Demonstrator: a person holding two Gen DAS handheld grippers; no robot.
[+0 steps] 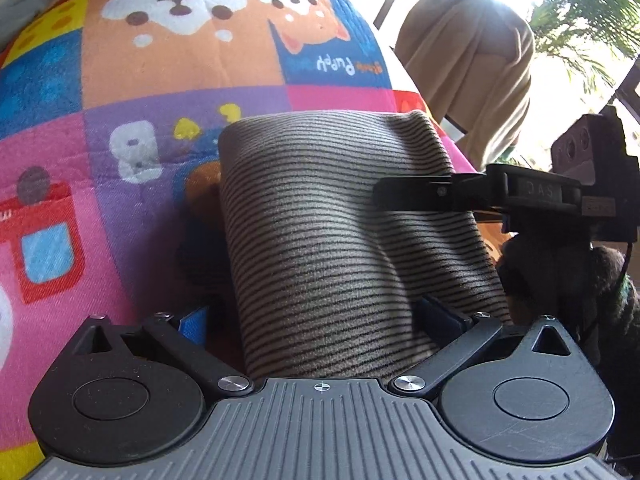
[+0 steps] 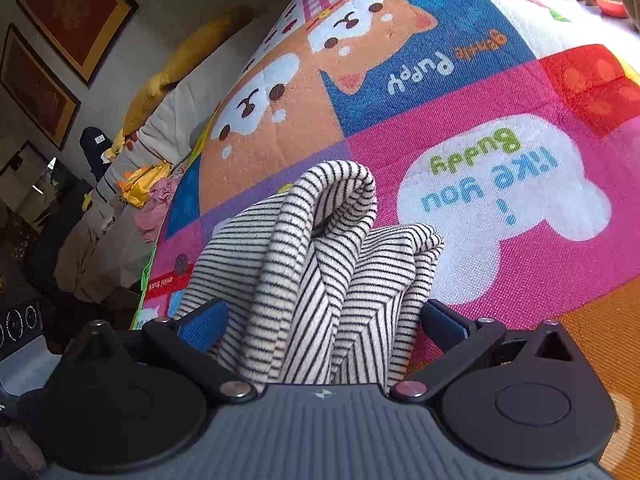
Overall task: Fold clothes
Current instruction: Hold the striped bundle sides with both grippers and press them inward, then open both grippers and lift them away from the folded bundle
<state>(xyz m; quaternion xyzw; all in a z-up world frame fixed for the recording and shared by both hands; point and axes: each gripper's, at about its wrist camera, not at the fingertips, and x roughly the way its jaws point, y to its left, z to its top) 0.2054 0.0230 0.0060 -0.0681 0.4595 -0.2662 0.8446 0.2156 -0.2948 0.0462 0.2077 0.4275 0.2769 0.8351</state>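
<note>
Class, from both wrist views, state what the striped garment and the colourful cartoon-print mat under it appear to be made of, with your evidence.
Black-and-cream striped garment: probably a soft knit, perhaps cotton jersey; matte, with a faintly fuzzy surface, folding into rounded, limp rolls between the right gripper fingers. Colourful cartoon-print mat: apparently a woven, printed textile; a coarse grid-like weave shows through the ink, matte finish. The fibre of either cannot be told.

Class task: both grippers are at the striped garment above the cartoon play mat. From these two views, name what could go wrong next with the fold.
1. The right gripper has the striped garment bunched in thick folds, so layers might slip unevenly.
2. In the left wrist view, the left gripper has a broad span between wide-set fingers; the cloth may sag or crease on the play mat.
</note>
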